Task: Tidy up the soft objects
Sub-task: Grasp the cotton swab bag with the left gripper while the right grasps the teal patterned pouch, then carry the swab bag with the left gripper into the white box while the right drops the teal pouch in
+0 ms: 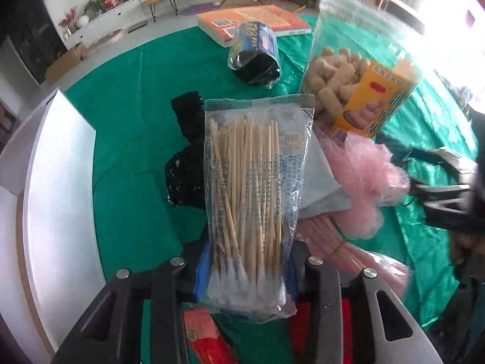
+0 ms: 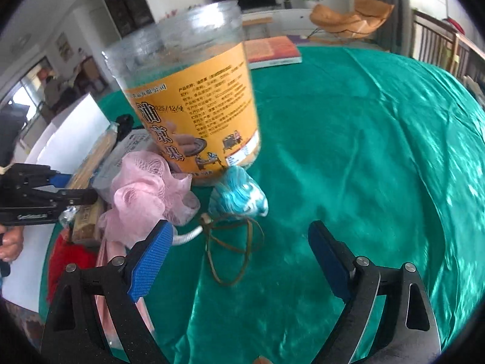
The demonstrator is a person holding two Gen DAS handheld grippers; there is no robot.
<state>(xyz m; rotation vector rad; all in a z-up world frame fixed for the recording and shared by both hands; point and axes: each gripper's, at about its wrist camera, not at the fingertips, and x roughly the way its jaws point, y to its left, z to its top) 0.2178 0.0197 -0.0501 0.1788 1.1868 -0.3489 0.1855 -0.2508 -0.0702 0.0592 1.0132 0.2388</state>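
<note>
My left gripper (image 1: pixel 245 270) is shut on a clear bag of cotton swabs (image 1: pixel 254 188) and holds it upright above the green cloth (image 1: pixel 127 139). A pink mesh bath puff (image 1: pixel 366 176) lies just right of the bag; it also shows in the right wrist view (image 2: pixel 145 188). My right gripper (image 2: pixel 239 257) is open and empty over the cloth, near a blue-white bundle (image 2: pixel 239 194) and a brown cord loop (image 2: pixel 233 248). The left gripper (image 2: pixel 45 194) appears at the left edge there.
A clear snack jar with an orange label (image 1: pixel 363 85) (image 2: pixel 194 97) stands behind the puff. A dark roll in plastic (image 1: pixel 257 57), a book (image 1: pixel 251 21), black fabric (image 1: pixel 185 157), a white box (image 1: pixel 57 163) and red packets (image 1: pixel 206 336) lie around.
</note>
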